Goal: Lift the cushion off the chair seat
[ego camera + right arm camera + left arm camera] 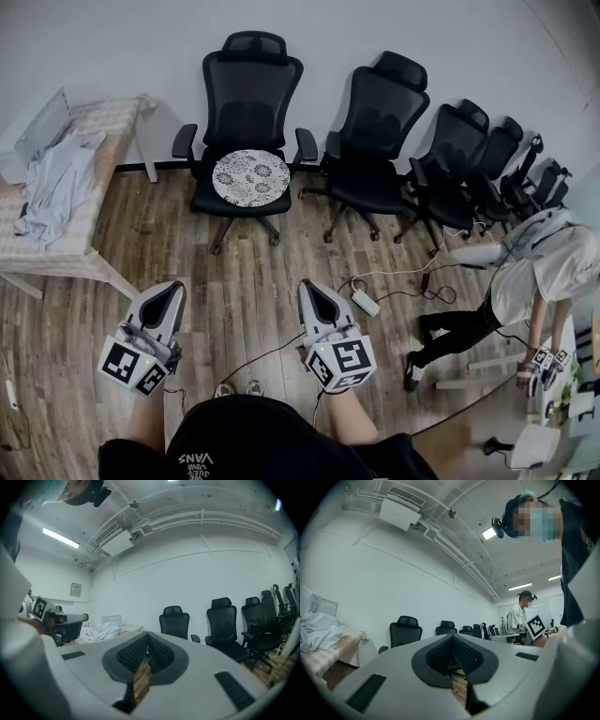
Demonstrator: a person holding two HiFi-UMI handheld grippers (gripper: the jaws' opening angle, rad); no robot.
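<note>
Against the white wall (103, 42), on the brown wood-plank floor (253, 300), the leftmost black mesh office chair (246, 94) carries the round white lace-patterned cushion (250, 175) flat on its seat. Well short of it, the grey left gripper (173, 289) and grey right gripper (309, 286) point level, side by side, each with its jaws pressed together on nothing.

An office workroom: mesh office chairs (384, 122) are lining a white wall (94, 47), and fluorescent tubes (61, 537) are glowing overhead.
</note>
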